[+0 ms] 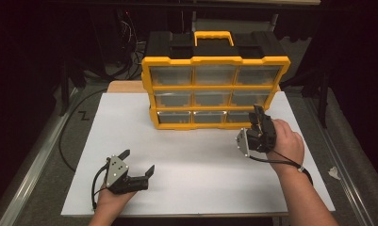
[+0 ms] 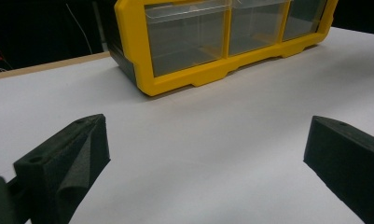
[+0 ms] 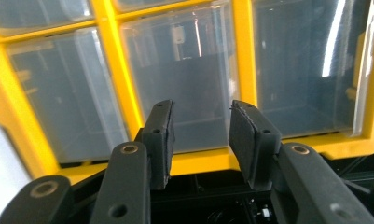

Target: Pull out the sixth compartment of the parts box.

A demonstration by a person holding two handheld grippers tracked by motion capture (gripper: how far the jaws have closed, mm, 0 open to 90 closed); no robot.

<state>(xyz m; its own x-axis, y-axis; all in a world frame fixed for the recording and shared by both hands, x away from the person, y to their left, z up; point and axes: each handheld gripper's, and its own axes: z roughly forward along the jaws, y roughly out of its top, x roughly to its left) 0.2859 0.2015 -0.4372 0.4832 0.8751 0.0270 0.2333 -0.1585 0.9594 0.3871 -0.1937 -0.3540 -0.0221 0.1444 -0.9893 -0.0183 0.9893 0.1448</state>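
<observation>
The yellow drawer cabinet (image 1: 215, 92) stands upright at the far side of the white desk (image 1: 191, 160), its clear drawers facing the person. The right tongs (image 1: 258, 113) sit at its lower right drawer (image 3: 184, 88) — jaws narrowed but apart, pinching nothing. The left tongs (image 1: 138, 162) rest on the desk near the front edge, well apart from the cabinet — jaws spread wide and empty.

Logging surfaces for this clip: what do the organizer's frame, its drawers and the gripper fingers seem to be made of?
Frame: looks like moulded plastic, glossy yellow, with rounded edges.
Drawers: clear plastic, probably; you see through them and they catch streaks of light.
Right gripper's fingers: matte black, likely rubber or foam pads on rigid black parts with round holes; the exact pad material is unclear.
</observation>
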